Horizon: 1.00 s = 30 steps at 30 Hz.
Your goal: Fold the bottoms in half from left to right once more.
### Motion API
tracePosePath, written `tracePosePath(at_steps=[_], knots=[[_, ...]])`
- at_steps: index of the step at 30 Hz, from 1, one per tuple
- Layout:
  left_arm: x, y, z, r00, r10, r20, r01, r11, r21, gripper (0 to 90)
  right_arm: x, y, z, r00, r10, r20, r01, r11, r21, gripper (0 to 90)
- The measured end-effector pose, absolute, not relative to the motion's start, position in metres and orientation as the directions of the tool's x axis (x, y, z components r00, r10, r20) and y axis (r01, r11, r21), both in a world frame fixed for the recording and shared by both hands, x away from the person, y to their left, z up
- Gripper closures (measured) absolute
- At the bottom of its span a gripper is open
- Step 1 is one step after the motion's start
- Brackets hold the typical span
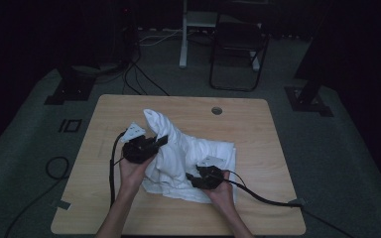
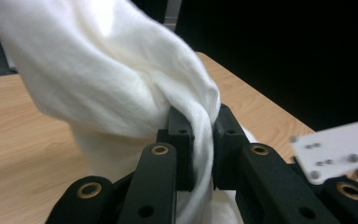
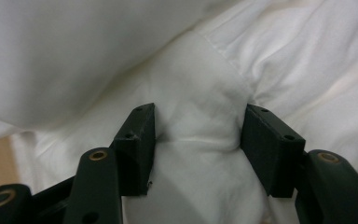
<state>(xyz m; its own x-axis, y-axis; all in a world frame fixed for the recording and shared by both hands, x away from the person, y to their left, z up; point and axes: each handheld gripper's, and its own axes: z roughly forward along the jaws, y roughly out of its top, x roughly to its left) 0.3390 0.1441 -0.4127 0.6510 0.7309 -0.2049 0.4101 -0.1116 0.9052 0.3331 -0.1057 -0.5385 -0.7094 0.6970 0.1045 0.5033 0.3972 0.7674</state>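
**One fold pinched, one fold only straddled**

On the wooden surface (image 1: 258, 148), a white cloth (image 1: 191, 158) lies bunched in the middle, one end drawn up into a peak toward the far side.

At the left, the left hand-held gripper (image 1: 151, 144) is clenched on a thin ridge of the cloth; in the left gripper view its jaws press nearly together with a narrow fold of fabric squeezed between them (image 2: 204, 140). That bite looks shallow to me. If the hand lifts or pulls hard, the weight of the rest could drag the fold out of the pads.

At the right, the right hand-held gripper (image 1: 198, 179) rests on the near part of the cloth with its jaws spread wide around a raised hump (image 3: 198, 140), not yet closed on it. The risk here, I judge, is that closing gathers several layers at once, or that the hump flattens and the jaws meet on almost nothing. Pulling the two hands apart before that grip is sure would tug the cloth sideways across the surface.
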Motion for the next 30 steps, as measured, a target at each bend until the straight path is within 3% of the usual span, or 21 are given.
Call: tracePosePath(at_steps=[3,6,9,11,12,20,21,22,24,26,28,30], knots=[[0.339,0.136,-0.415,0.664,0.720,-0.199,0.409,-0.128,0.904,81.5,0.331,-0.112,-0.528,-0.743,0.662,0.097,0.480,0.427,0.767,43.7],[0.339,0.134,-0.416,0.669,0.717,-0.194,0.409,-0.137,0.902,81.5,0.324,-0.126,-0.516,-0.731,0.674,0.104,0.465,0.381,0.799,45.4],[0.338,0.130,-0.417,0.673,0.715,-0.190,0.410,-0.147,0.900,81.5,0.316,-0.160,-0.510,-0.614,0.784,0.094,0.507,0.300,0.808,46.3],[0.338,0.129,-0.417,0.675,0.713,-0.186,0.408,-0.151,0.900,81.4,0.318,-0.170,-0.517,-0.564,0.820,0.099,0.558,0.290,0.778,44.1],[0.337,0.127,-0.417,0.677,0.712,-0.189,0.409,-0.150,0.900,81.5,0.326,-0.172,-0.536,-0.529,0.838,0.130,0.637,0.291,0.714,42.1],[0.336,0.120,-0.418,0.690,0.699,-0.187,0.411,-0.166,0.896,81.4,0.339,-0.145,-0.541,-0.578,0.815,0.039,0.583,0.379,0.718,44.4],[0.338,0.117,-0.420,0.692,0.697,-0.191,0.417,-0.169,0.893,81.4,0.343,-0.139,-0.542,-0.596,0.801,0.054,0.575,0.379,0.725,44.7],[0.340,0.113,-0.424,0.692,0.695,-0.194,0.424,-0.175,0.889,81.4,0.348,-0.122,-0.541,-0.701,0.707,0.093,0.534,0.434,0.726,45.9],[0.343,0.110,-0.429,0.697,0.688,-0.204,0.431,-0.175,0.885,81.4,0.348,-0.124,-0.538,-0.722,0.677,0.141,0.539,0.423,0.728,45.7],[0.344,0.107,-0.432,0.702,0.681,-0.209,0.435,-0.177,0.883,81.4,0.347,-0.130,-0.535,-0.719,0.675,0.168,0.543,0.393,0.742,45.5],[0.346,0.097,-0.439,0.712,0.668,-0.218,0.444,-0.188,0.876,81.3,0.344,-0.160,-0.530,-0.704,0.653,0.280,0.563,0.272,0.781,44.3],[0.346,0.088,-0.445,0.720,0.656,-0.224,0.453,-0.200,0.869,81.3,0.345,-0.180,-0.527,-0.671,0.681,0.293,0.577,0.231,0.784,43.6]])
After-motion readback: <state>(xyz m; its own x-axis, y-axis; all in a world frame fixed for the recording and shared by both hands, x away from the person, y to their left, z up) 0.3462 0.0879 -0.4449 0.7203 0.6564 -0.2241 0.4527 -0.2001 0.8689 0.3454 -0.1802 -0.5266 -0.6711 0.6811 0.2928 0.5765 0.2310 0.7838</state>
